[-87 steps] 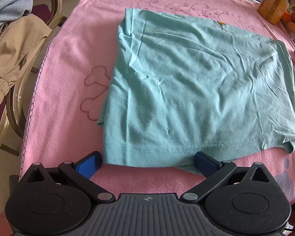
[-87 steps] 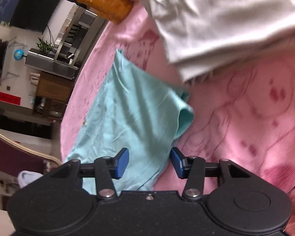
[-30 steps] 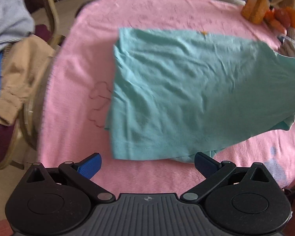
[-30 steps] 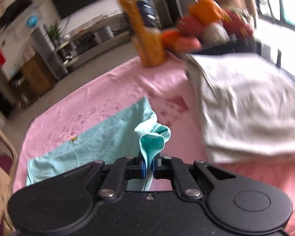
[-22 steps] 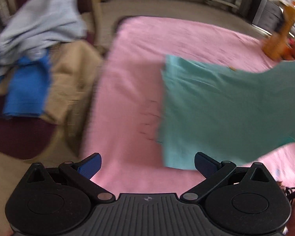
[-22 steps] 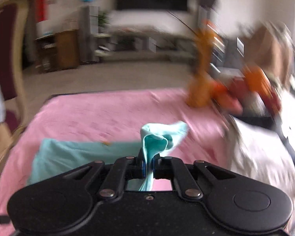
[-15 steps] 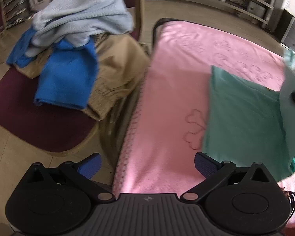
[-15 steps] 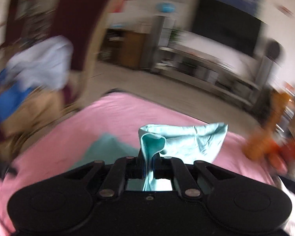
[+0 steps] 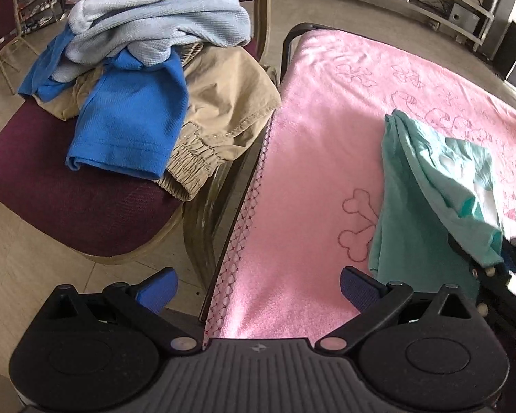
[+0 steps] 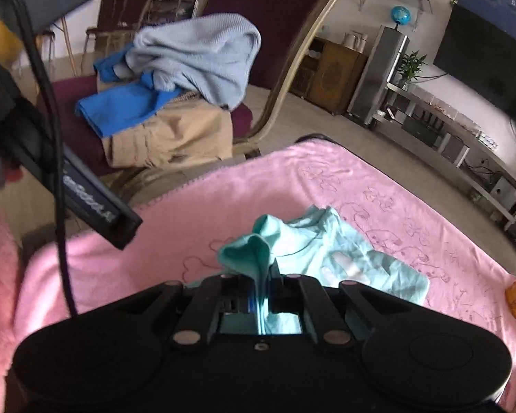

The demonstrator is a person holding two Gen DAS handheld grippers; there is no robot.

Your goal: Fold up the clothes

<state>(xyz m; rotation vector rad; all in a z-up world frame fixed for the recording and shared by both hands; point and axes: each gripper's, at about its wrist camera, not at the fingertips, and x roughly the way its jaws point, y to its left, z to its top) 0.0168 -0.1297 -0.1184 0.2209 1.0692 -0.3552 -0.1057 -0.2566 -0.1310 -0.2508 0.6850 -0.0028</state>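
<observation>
On the pink blanket [image 9: 313,158] a teal shirt [image 10: 344,254] hangs partly lifted, its edge clamped in the right gripper [image 10: 261,304]. It looks light, soft and floppy, best held by a hem or corner. The left gripper [image 9: 258,287], fingers apart, holds nothing. More clothes [image 9: 144,79] heap on a chair [image 9: 65,203] beside the table.

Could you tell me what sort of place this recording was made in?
Most likely a home living room: a large dark screen hangs above a low media shelf, a potted plant stands nearby, and clothes are piled on a maroon chair beside the pink-covered table.
</observation>
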